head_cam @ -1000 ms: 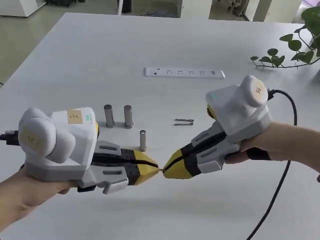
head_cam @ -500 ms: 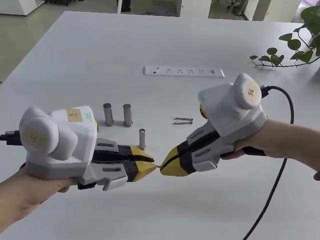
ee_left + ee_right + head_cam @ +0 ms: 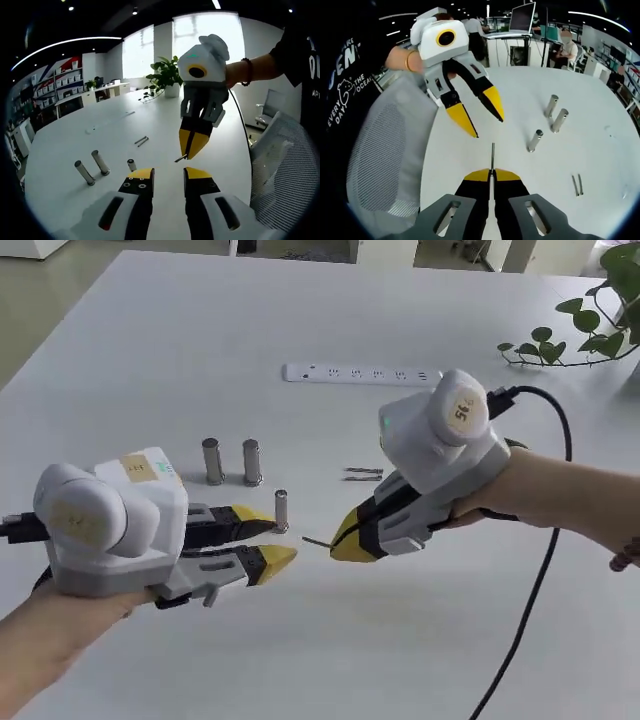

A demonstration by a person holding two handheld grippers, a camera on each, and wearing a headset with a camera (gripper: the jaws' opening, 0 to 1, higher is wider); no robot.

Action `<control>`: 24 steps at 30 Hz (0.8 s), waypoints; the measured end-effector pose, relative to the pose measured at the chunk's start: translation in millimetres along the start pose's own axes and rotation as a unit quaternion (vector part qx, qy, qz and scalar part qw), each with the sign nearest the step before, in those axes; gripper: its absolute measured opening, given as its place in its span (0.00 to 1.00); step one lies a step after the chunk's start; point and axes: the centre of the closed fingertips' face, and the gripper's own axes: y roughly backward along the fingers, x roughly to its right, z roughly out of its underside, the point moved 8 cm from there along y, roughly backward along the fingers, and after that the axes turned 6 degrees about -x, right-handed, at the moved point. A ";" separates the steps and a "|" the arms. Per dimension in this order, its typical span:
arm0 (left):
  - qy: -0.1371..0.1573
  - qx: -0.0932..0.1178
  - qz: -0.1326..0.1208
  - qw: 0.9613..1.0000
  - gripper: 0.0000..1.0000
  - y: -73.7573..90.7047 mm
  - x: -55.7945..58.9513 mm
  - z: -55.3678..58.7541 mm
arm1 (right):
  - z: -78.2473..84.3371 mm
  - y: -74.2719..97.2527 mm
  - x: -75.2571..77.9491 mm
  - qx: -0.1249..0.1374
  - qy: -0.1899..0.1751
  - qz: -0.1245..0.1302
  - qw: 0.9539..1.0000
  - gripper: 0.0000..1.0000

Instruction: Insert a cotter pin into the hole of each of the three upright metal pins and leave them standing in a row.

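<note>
Three upright metal pins stand on the white table: two side by side point(image 3: 212, 461) point(image 3: 251, 462) and a shorter one point(image 3: 281, 510) nearer me. My right gripper point(image 3: 337, 544) is shut on a thin cotter pin point(image 3: 316, 540) that sticks out of its tips towards the left gripper; in the right gripper view the cotter pin point(image 3: 493, 156) points straight ahead. My left gripper point(image 3: 273, 536) is open with nothing between its fingers, a short gap from the pin's free end. The short metal pin point(image 3: 535, 141) stands just behind the two grippers' tips. Two spare cotter pins point(image 3: 363, 474) lie on the table.
A white power strip point(image 3: 360, 374) lies farther back on the table point(image 3: 150, 350). A potted plant's leaves point(image 3: 560, 335) reach in at the far right. A black cable point(image 3: 545, 540) trails from the right gripper. Office chairs and desks show in the gripper views.
The left gripper has opened and drawn back from the cotter pin, which both grippers' tips met on before. The right gripper keeps the pin and has risen slightly.
</note>
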 end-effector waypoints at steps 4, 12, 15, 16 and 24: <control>0.011 0.000 -0.030 1.000 0.23 -3.7 -7.0 5.8 | -0.9 -0.4 9.2 -0.028 0.001 0.014 1.000 0.00; 0.028 -0.008 -0.087 0.996 0.23 -21.4 -23.8 13.3 | -6.7 -5.8 28.2 -0.067 0.002 0.034 0.997 0.00; 0.029 -0.013 -0.092 0.995 0.23 -28.9 -29.5 15.0 | -10.0 -8.0 33.3 -0.077 -0.005 0.036 0.996 0.00; 0.027 -0.016 -0.095 0.995 0.23 -31.8 -31.4 15.4 | -10.0 -8.3 36.6 -0.081 -0.009 0.038 0.996 0.00; 0.035 -0.028 -0.107 0.993 0.19 -49.9 -46.1 21.6 | -12.2 -13.5 47.4 -0.107 -0.026 0.051 0.993 0.00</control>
